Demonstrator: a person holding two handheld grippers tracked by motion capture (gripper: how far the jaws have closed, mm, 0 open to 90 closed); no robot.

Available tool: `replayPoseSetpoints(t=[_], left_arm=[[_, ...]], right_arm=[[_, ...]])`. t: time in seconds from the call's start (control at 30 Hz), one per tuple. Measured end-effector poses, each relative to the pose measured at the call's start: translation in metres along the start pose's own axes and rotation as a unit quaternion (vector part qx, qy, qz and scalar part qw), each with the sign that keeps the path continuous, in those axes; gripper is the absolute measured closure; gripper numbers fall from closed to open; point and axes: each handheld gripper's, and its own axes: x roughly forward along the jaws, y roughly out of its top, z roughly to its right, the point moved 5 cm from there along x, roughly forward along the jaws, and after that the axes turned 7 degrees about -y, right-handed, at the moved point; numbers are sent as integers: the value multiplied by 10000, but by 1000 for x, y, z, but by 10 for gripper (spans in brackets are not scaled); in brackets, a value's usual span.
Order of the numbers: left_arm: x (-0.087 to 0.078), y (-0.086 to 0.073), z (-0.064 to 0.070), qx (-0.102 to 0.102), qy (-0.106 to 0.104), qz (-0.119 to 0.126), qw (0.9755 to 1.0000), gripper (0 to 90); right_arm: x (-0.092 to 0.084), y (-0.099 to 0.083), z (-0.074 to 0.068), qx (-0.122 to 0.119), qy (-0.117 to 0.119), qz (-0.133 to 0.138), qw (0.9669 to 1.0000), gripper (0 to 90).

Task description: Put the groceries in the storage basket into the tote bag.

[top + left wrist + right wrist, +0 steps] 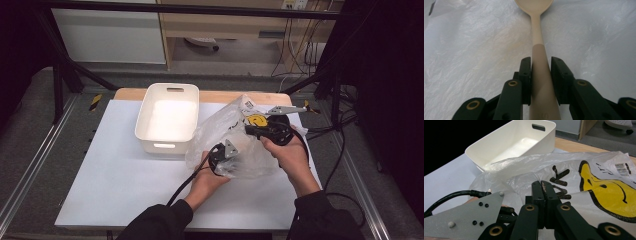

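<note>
while both hands work at the plastic bag (235, 140) on the white tabletop (120, 175), the left gripper (222, 156) reaches inside it, jaws clamped on the handle of a beige spoon (539, 65) whose bowl points away against the crinkled film; right gripper (257, 130) sits at the bag's upper edge beside the yellow print (609, 192), jaws clenched together, pinching the film; white bin (167, 117) stands just left of the bag
</note>
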Motion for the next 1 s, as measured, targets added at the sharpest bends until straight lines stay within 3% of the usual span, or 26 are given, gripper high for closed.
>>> replayPoseSetpoints(t=[0.63,0.7,0.73,1.0], left_arm=[[14,18,-6,197,276,191,9992,713],[17,17,-7,186,305,179,9992,713],[17,16,-8,248,297,54,9992,713],[26,11,-12,65,271,169,9995,712]], right_arm=[[1,-1,-5,-43,53,-40,10000,900],[1,-1,-5,-56,64,-45,10000,900],[0,-2,-5,-58,67,-50,9999,900],[0,-4,-1,-52,41,-78,9999,900]])
